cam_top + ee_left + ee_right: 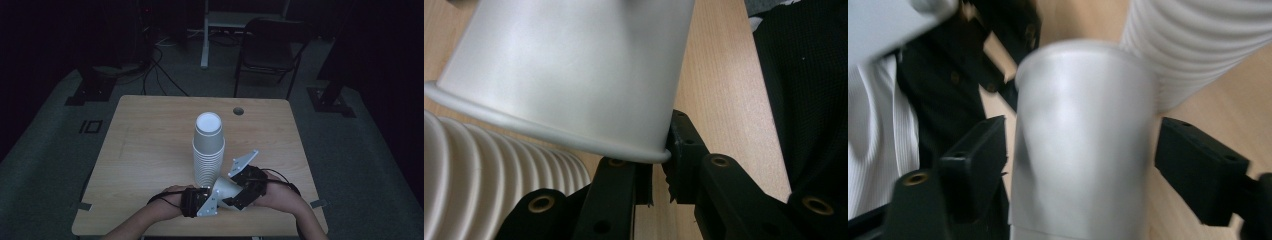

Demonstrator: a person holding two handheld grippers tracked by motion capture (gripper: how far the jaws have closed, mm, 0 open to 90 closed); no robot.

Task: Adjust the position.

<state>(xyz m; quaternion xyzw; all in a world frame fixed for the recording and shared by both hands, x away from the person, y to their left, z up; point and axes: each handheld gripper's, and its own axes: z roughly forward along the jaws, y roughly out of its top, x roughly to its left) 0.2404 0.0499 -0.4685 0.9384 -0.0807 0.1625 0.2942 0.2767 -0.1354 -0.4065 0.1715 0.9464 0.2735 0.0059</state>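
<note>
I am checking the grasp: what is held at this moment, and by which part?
The left gripper pinches the rim of a single paper cup. The right gripper straddles the cup's body; whether its pads press cannot be told.

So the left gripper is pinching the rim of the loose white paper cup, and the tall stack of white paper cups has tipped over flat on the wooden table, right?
Not quite. The tall stack of white paper cups stands upright on the wooden table, as the high view shows. The left gripper does pinch the rim of the loose white paper cup.
</note>
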